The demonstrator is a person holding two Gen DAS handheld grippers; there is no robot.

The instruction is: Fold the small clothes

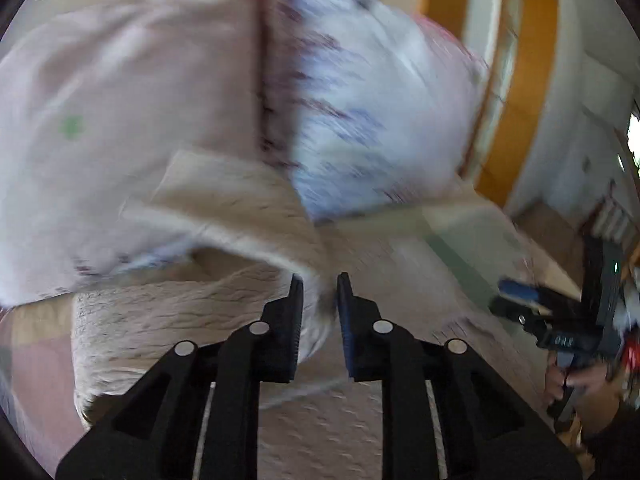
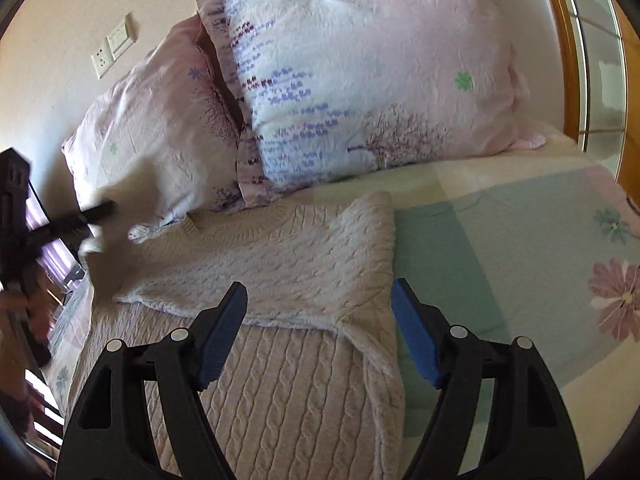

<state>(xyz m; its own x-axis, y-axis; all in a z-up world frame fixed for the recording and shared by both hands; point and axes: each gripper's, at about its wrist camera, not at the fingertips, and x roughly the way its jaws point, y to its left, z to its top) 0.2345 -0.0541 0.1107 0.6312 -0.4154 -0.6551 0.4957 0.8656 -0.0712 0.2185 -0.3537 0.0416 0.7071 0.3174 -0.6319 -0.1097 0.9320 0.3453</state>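
Note:
A cream cable-knit sweater (image 2: 280, 280) lies flat on the bed, with its right sleeve folded across the body. My left gripper (image 1: 319, 300) is shut on the sweater's left sleeve (image 1: 240, 216) and holds it lifted; that view is blurred. In the right wrist view the left gripper (image 2: 96, 216) shows at the left edge with the pale sleeve in it. My right gripper (image 2: 320, 308) is open and empty, just above the sweater's right side. In the left wrist view the right gripper (image 1: 520, 300) shows at the right, held by a hand.
Two pink and blue floral pillows (image 2: 360, 80) lean against the wall behind the sweater. The bed sheet (image 2: 520, 260) with flower prints extends to the right. A wooden frame (image 2: 576, 40) stands at the far right. Wall sockets (image 2: 112, 48) are at upper left.

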